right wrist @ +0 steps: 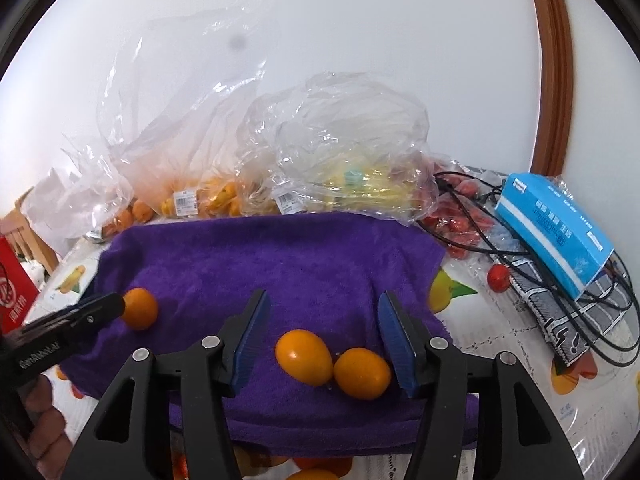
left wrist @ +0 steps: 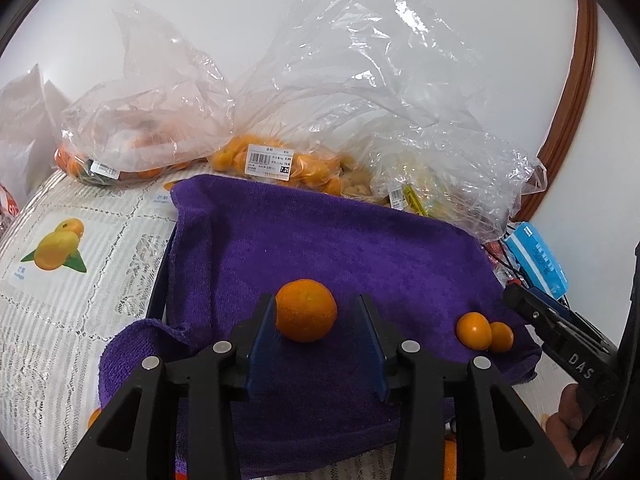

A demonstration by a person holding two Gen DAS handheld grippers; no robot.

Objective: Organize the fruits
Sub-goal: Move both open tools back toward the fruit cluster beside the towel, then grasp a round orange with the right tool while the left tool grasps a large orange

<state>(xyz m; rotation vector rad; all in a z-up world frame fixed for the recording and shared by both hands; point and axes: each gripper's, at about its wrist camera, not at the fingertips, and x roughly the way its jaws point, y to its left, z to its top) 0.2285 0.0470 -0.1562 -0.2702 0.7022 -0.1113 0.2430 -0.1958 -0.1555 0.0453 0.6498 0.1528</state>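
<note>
A purple towel [left wrist: 340, 240] covers a tray on the table. A round orange [left wrist: 306, 310] lies on it between the open fingers of my left gripper [left wrist: 316, 304], against the left pad. Two kumquats [left wrist: 474, 330] lie at the towel's right edge. In the right wrist view the same two kumquats [right wrist: 304, 356] lie touching each other between the open fingers of my right gripper [right wrist: 322, 304]; the right one [right wrist: 362, 373] is close to the right pad. The orange [right wrist: 139, 308] and the left gripper's finger [right wrist: 86, 312] show at the left.
Clear plastic bags of oranges [left wrist: 276, 164], other fruit [right wrist: 360, 188] and red fruit [right wrist: 456, 216] line the back. A blue tissue box [right wrist: 560, 232] and black cables [right wrist: 580, 312] lie on the right. A red box [right wrist: 12, 292] stands left. The tablecloth [left wrist: 80, 280] carries fruit prints.
</note>
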